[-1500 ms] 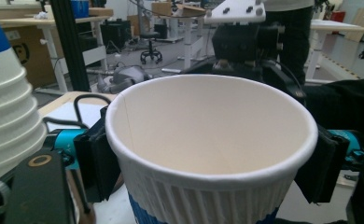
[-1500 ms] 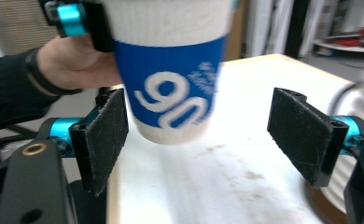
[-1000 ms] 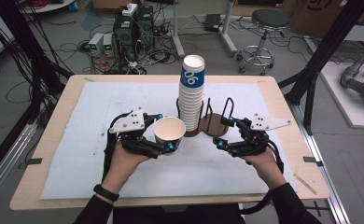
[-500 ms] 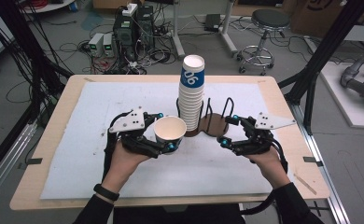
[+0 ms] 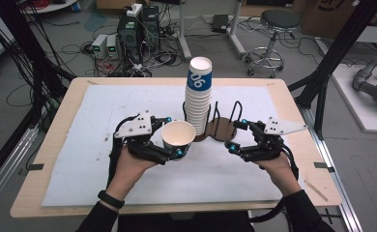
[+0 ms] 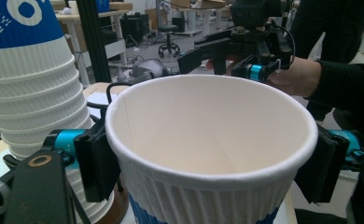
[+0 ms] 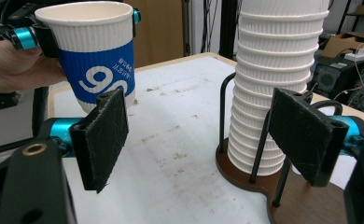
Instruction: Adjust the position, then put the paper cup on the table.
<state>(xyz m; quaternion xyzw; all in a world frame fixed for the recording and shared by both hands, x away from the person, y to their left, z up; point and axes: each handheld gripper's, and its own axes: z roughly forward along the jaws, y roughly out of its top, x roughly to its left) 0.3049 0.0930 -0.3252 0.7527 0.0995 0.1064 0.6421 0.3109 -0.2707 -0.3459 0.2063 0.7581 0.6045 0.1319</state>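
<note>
From the high view we see the left gripper (image 5: 173,140) clenched around a single white ribbed paper cup with a blue band (image 5: 178,136), held upright above the white mat (image 5: 94,125) that covers the pale wooden table (image 5: 46,130), just left of and nearer than the tall stack of white ribbed paper cups (image 5: 198,99). That stack stands in a dark brown round holder with black wire posts (image 5: 220,129) near the middle of the table, and the right gripper (image 5: 237,136) hovers just right of the holder with its jaws apart and nothing between them. In the left gripper view we look into the open mouth of the single cup (image 6: 213,140), with one black pad pressed against each side just under the rim; the stack (image 6: 35,79) rises close at the left and the right gripper (image 6: 217,58) shows beyond the cup. In the right gripper view the two black jaws stand wide and bare, the stack (image 7: 276,88) and its holder (image 7: 245,179) lie past them at the right, and the single cup (image 7: 96,60) hangs in the left gripper (image 7: 84,28) at the far left, lifted off the mat.
</note>
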